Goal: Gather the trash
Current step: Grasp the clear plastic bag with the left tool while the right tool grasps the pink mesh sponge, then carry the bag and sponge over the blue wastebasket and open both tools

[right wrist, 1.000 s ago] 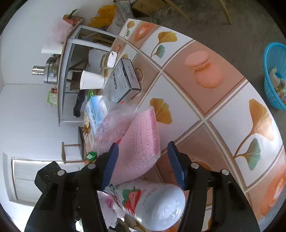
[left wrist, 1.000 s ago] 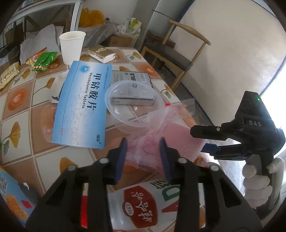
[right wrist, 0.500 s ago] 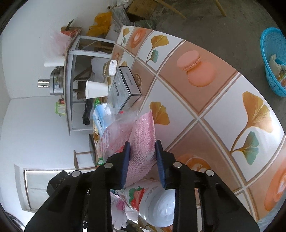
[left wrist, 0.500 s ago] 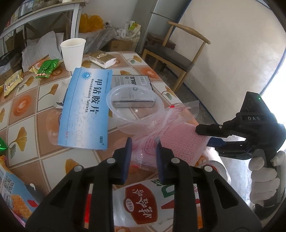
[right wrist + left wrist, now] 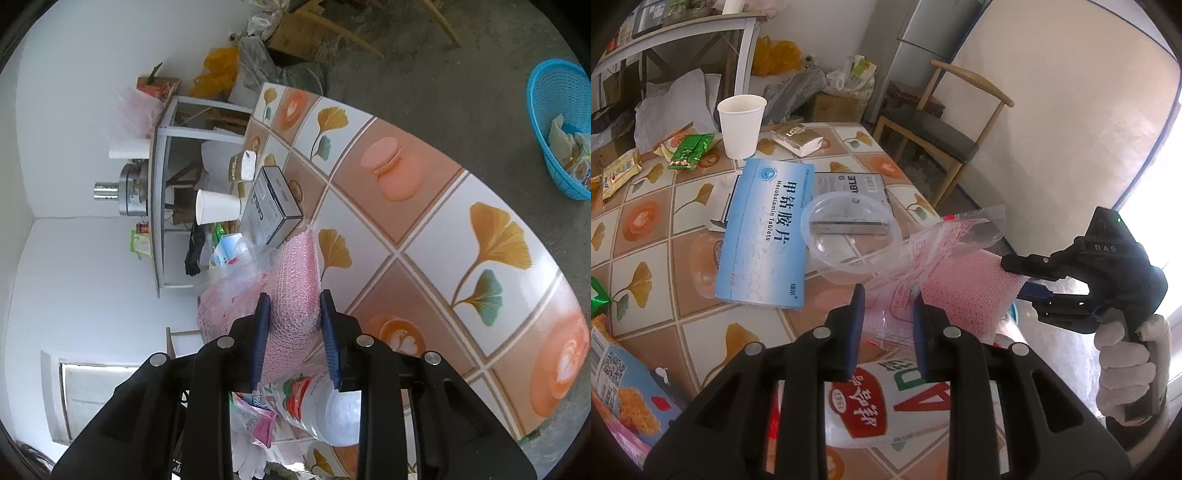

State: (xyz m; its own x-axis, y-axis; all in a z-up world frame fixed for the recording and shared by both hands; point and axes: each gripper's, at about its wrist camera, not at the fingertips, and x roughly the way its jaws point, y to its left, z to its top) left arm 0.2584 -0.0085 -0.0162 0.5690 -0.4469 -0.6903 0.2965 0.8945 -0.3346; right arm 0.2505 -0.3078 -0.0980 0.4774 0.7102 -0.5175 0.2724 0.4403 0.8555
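A pink bubble-wrap bag (image 5: pixel 960 280) with a clear printed sleeve hangs just above the tiled table (image 5: pixel 665 221), stretched between both grippers. My left gripper (image 5: pixel 888 314) is shut on its near, clear end. My right gripper (image 5: pixel 295 314) is shut on the pink bubble-wrap bag (image 5: pixel 295 280); in the left wrist view the right gripper (image 5: pixel 1027 280) comes in from the right in a white-gloved hand (image 5: pixel 1126 362). A clear plastic cup (image 5: pixel 849 240) lies tipped against the bag's far edge. A strawberry drink bottle (image 5: pixel 886 391) lies under my left fingers.
A blue medicine box (image 5: pixel 764 236), a grey carton (image 5: pixel 857 184), a paper cup (image 5: pixel 740 125), a small white packet (image 5: pixel 796 138) and snack wrappers (image 5: pixel 690 151) litter the table. A wooden chair (image 5: pixel 945 136) stands beyond. A blue basket (image 5: pixel 561 125) holding rubbish sits on the floor.
The right jaws closed from wide apart onto the pink bubble wrap, and the left jaws narrowed onto the bag's clear end. Both grippers and the bag rose slightly off the table.
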